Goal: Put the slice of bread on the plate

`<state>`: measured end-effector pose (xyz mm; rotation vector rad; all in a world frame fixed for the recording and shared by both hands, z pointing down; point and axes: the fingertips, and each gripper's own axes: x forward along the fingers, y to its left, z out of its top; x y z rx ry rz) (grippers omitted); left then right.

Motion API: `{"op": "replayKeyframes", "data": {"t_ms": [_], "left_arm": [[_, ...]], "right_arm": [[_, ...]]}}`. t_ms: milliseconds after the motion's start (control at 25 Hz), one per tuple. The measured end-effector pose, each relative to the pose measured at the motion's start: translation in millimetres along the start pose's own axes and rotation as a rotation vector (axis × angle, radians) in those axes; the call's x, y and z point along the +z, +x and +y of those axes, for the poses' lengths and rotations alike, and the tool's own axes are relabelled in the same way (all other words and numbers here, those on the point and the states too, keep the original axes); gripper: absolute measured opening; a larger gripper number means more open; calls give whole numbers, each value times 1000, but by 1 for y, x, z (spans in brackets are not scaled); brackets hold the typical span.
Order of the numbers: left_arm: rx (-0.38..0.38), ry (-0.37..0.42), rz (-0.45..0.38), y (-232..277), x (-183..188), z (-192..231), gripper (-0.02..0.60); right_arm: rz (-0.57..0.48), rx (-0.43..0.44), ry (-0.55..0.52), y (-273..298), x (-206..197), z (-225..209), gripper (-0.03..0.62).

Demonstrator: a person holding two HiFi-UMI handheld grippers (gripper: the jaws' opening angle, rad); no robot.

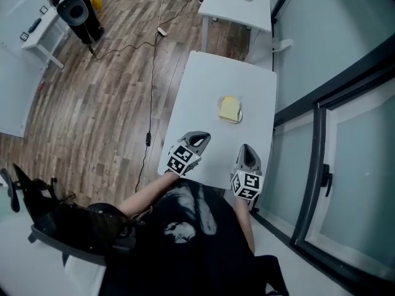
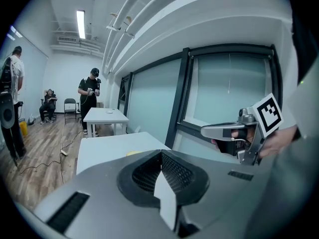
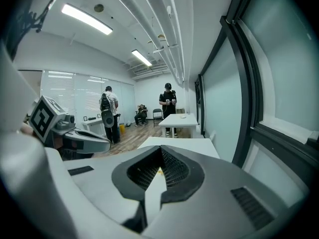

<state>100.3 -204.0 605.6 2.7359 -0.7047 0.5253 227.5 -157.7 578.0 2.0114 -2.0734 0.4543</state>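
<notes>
A yellow slice of bread (image 1: 229,109) lies on a small pale plate (image 1: 240,117) in the middle of the white table (image 1: 203,97). Both grippers hover over the table's near edge, well short of the bread. My left gripper (image 1: 202,138) is shut with nothing in it, and its jaws meet in its own view (image 2: 161,153). My right gripper (image 1: 246,148) is also shut and empty (image 3: 160,151). A sliver of the bread (image 2: 132,153) shows over the left jaws. The right gripper (image 2: 205,130) appears at the right of the left gripper view.
A second white table (image 1: 237,5) stands beyond this one. A glass wall with dark frames (image 1: 321,165) runs along the right. Cables (image 1: 151,73) cross the wood floor on the left, near a speaker on a stand (image 1: 77,11). People (image 3: 168,103) stand far back.
</notes>
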Motion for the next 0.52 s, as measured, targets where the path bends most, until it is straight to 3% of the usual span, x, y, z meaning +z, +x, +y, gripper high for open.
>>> {"op": "replayKeyframes", "data": {"t_ms": [520], "left_arm": [[-12, -8, 10, -12, -10, -13, -5]], "right_arm": [[-3, 12, 17, -15, -9, 13, 9]]}}
